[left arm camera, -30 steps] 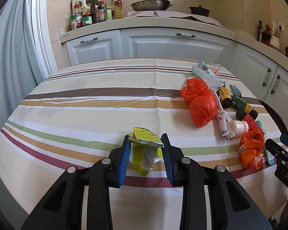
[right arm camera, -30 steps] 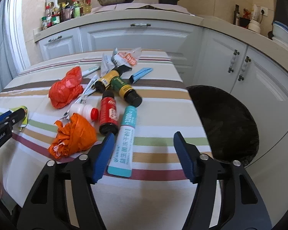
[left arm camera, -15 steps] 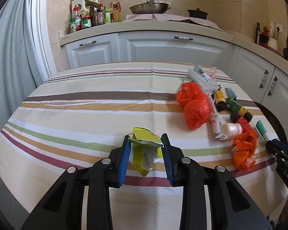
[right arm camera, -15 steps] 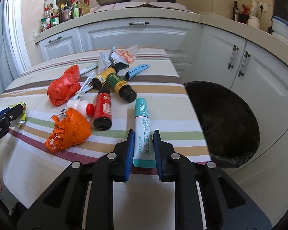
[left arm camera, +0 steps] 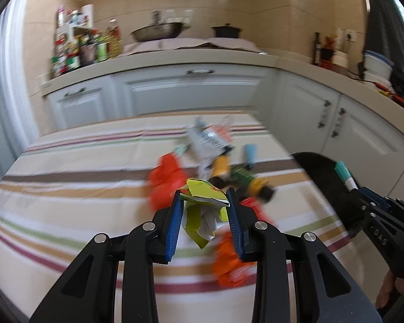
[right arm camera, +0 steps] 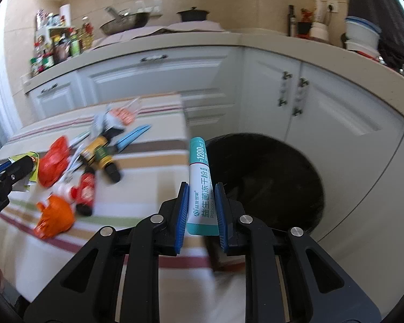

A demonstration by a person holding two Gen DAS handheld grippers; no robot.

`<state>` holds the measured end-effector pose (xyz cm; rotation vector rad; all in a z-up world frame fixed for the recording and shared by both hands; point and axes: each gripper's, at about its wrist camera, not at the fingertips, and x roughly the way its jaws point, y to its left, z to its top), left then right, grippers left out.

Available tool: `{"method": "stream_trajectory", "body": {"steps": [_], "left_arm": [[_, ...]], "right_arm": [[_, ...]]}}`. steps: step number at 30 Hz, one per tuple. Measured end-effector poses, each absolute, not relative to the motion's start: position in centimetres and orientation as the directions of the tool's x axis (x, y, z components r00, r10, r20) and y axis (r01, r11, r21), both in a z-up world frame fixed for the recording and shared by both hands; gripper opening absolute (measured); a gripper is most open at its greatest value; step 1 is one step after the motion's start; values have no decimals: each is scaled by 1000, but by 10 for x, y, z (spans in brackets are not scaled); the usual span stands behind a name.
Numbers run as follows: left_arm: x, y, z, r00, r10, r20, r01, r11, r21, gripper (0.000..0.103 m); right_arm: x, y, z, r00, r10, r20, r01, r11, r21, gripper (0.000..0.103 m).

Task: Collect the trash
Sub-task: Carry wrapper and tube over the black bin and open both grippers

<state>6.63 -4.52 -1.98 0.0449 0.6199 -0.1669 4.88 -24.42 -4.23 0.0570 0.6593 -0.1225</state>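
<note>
Table (left arm camera: 67, 161): striped cloth, big and mostly bare on its left half; the litter crowds toward the right edge.
Bin (right arm camera: 269, 177): black-lined, round mouth, sitting off the table's right edge, below cloth level. Whether anything lies in it, I can't tell; the inside is just dark.
Progress: early going, by my read! Two pieces are lifted, none seen dropped, and a good pile waits on the cloth.
Left on the table: two orange bags (right arm camera: 55, 216), a red bag (right arm camera: 52, 161), a red bottle (right arm camera: 86, 191), yellow and green bottles (right arm camera: 99, 153), a blue strip (right arm camera: 133, 136) and wrappers (right arm camera: 115, 117) nearer the far edge.
Right gripper (right arm camera: 202, 210): jaws have just been closing, and now they are clamped on the tube (right arm camera: 202, 185), pads pressed to both its sides.
Tube: white body, teal ends, printed lettering, pointing forward, its far end over the bin's near rim.
Left gripper (left arm camera: 204, 219): pinched tight on the yellow-green wrapper (left arm camera: 204, 204), held up over the litter near the right edge.
Wrapper: crumpled, folded card or foil, white inner face showing, hanging a little below the pads.
Next, as I judge it: carry both over the bin mouth and let go.
</note>
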Motion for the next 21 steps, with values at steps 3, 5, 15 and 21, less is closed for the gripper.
{"method": "stream_trajectory", "body": {"steps": [3,5,15,21], "left_arm": [[74,-72,-15,796,-190,-574,217,976,-22,33],[81,-90,-12,789,-221,-573,245,969,-36,33],[111,-163,-15,768,-277,-577,332,943,-10,33],[123,-195,-23,740,-298,-603,384,923,15,33]], "right_arm": [[53,-264,-36,796,-129,-591,166,986,9,20],[55,-276,-32,803,-148,-578,185,983,6,20],[83,-328,-34,802,-218,-555,258,966,-7,20],[91,-347,-43,791,-222,-571,282,959,18,20]]}}
